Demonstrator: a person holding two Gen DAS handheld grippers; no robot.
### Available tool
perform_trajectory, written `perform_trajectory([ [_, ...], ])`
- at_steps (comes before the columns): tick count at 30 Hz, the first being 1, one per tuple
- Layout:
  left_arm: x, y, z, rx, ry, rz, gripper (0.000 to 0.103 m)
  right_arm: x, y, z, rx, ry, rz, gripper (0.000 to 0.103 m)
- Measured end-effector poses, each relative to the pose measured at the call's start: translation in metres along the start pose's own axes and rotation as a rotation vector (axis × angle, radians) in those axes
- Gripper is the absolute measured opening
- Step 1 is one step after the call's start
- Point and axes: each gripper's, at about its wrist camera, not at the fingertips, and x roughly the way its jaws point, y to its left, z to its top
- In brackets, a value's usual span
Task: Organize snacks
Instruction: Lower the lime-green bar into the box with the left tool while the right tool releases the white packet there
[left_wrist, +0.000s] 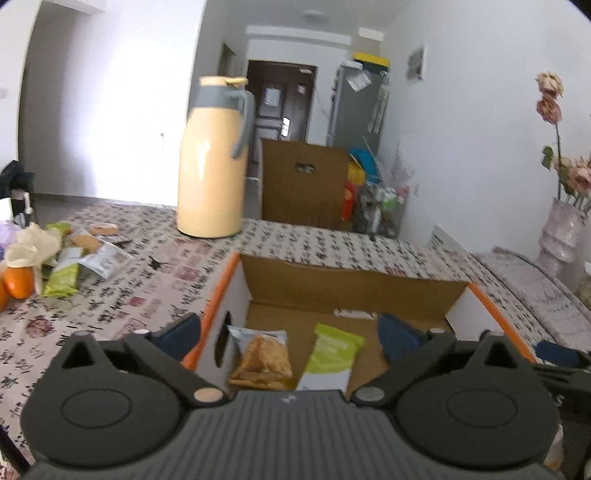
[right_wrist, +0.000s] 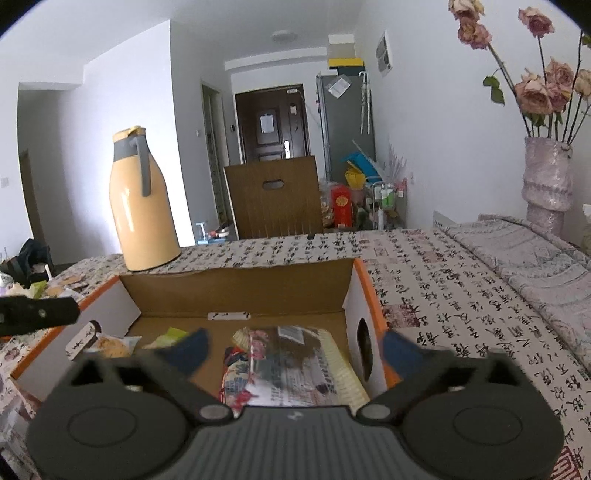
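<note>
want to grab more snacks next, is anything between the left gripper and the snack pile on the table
Yes: the cardboard box's left wall. The left gripper hangs open over the box, one finger on each side of that wall, and the snack pile lies beyond on the tablecloth, otherwise unblocked.

The table (left_wrist: 147, 288) carries a box (left_wrist: 354, 284), flask (left_wrist: 210, 158), vase (right_wrist: 546, 184) and loose snacks (left_wrist: 66, 251).

— What colour is that box (left_wrist: 354, 284) at centre frame?
— Brown cardboard inside, white side walls, orange along the rim. One wrapper (left_wrist: 328, 354) in it is lime green and white.
— And the cloth on the desk (left_wrist: 147, 288)?
— Pale, printed all over with black calligraphy and reddish seal stamps.
— The flask (left_wrist: 212, 158), upper left of centre?
— Cream yellow with a grey collar and handle. At far right, dusty pink roses (right_wrist: 543, 88) in a pale pink vase (right_wrist: 546, 184).
</note>
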Motion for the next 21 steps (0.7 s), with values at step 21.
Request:
perform_trajectory([
  [21,-0.037,-0.006,0.011,0.023,-0.033,-0.018,0.103,-0.044,0.003,0.015,0.003,-0.064,0.015,0.103],
])
